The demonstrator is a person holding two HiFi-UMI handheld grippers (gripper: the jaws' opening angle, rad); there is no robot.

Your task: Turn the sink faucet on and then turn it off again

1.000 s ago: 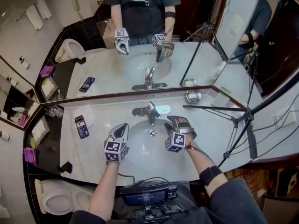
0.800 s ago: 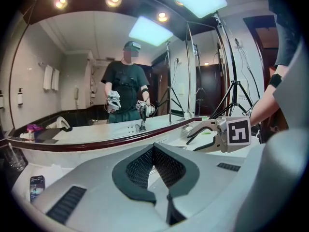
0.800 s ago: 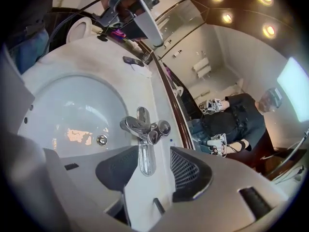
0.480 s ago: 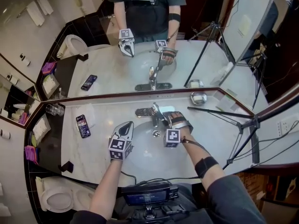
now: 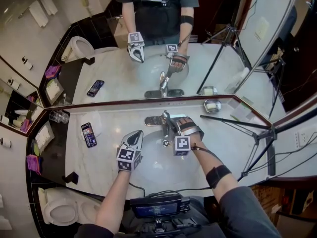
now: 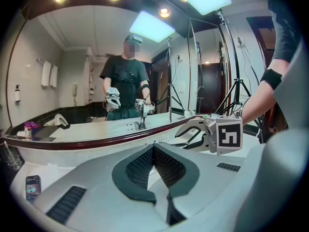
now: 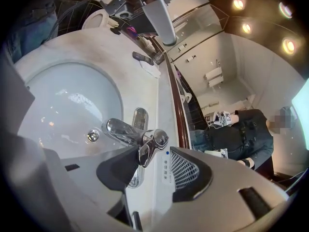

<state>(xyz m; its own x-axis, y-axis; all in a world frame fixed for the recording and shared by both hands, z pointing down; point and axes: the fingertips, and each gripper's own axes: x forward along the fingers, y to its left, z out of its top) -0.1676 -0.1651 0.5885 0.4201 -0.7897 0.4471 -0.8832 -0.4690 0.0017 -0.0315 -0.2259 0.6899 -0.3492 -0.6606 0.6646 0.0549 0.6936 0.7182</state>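
The chrome faucet point(image 5: 163, 119) stands at the back of the white sink point(image 5: 148, 165), and no water runs from it. My right gripper point(image 5: 173, 126) reaches up to it. In the right gripper view the jaws stand apart, my right gripper point(image 7: 154, 162) has the faucet lever point(image 7: 150, 146) between them, and the lever lies close against the left pad. The spout point(image 7: 120, 128) points over the drain point(image 7: 92, 136). My left gripper point(image 5: 134, 136) hovers over the basin's left side, its jaws together and holding nothing. The left gripper view shows my left gripper point(image 6: 154, 151) and, to its right, my right gripper point(image 6: 190, 133).
A phone point(image 5: 88, 134) lies on the marble counter point(image 5: 109, 128) at the left, with glass tumblers point(image 5: 58, 117) further left. A soap dish point(image 5: 212, 105) and a tripod point(image 5: 247, 125) stand at the right. The mirror point(image 5: 148, 58) rises directly behind the faucet. A toilet point(image 5: 59, 214) is at the lower left.
My right gripper has moved up from over the basin to the faucet and rolled, so the lever now sits between its jaws. My left gripper has barely shifted.
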